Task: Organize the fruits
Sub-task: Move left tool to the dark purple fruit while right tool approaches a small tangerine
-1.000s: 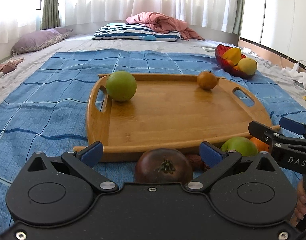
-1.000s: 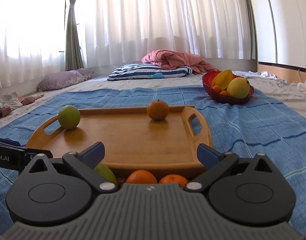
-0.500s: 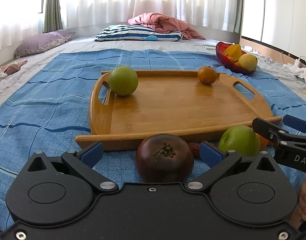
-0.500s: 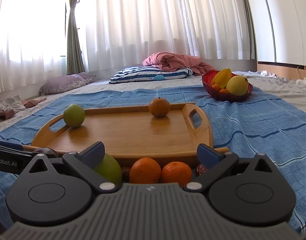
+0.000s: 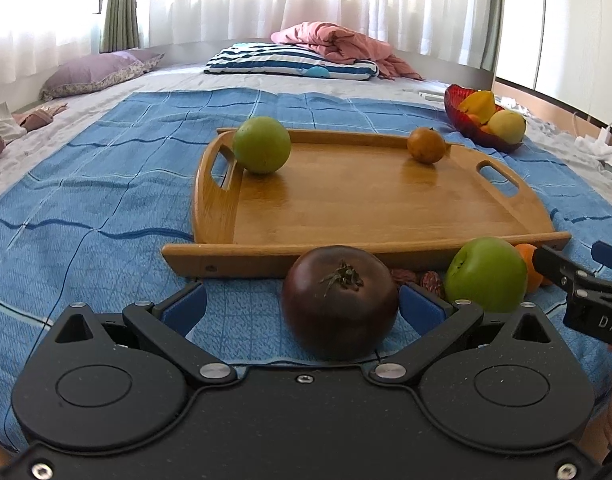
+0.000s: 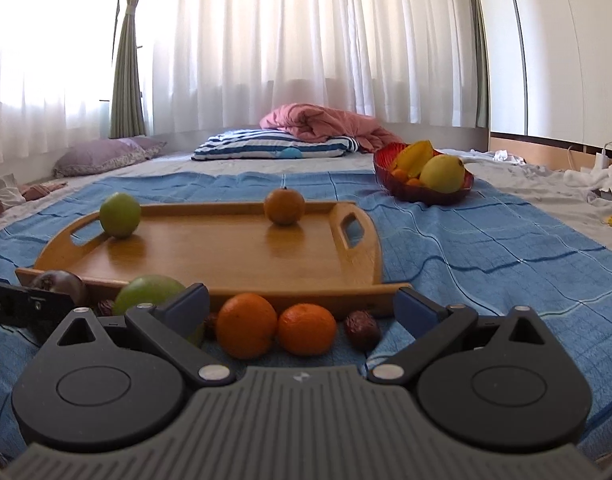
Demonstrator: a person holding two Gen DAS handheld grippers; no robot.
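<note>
Left gripper (image 5: 302, 302): spread wide around dark tomato (image 5: 340, 300), not clamping.
Right gripper (image 6: 302, 304): spread wide, two oranges (image 6: 246, 325) between fingers.
Hidden: green apple (image 6: 154, 294) partly behind finger.
Tray (image 5: 346, 256): lime, small orange at far corners.

I'm working in a home bedroom: a blue blanket (image 6: 466, 248) spread over bedding, a striped pillow (image 6: 274, 148), a purple pillow (image 6: 106, 156), a crumpled pink quilt (image 6: 326, 124), and sheer white curtains (image 6: 306, 40) across the windows.
</note>
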